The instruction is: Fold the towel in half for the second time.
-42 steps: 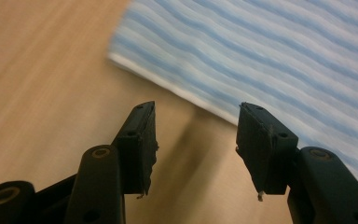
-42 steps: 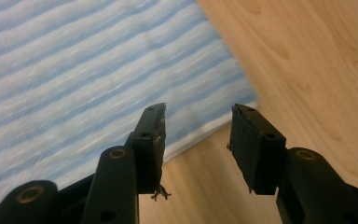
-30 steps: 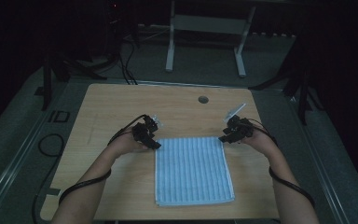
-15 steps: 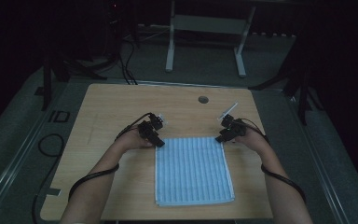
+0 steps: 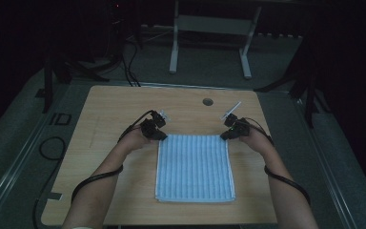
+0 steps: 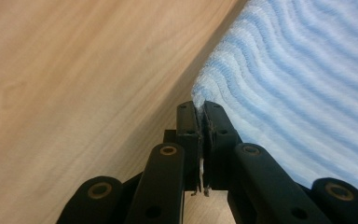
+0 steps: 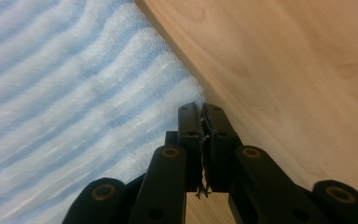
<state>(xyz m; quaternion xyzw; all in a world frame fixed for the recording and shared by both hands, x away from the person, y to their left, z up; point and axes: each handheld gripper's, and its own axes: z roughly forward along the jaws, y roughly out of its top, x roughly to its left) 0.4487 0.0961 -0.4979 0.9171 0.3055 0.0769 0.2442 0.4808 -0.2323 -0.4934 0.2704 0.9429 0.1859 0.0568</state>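
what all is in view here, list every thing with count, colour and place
towel: 1, light blue with white stripes, flat on the table's middle, near side
table: 1, light wood, centre of the high view
hole: 1, grey, round, far side of the table top
frame: 1, pale grey, on the floor beyond the table
cables: several, black, on the floor at far left
left gripper: 1, black, shut on the towel's far left corner
right gripper: 1, black, shut on the towel's far right corner
forearms: 2, coming in from the bottom edge
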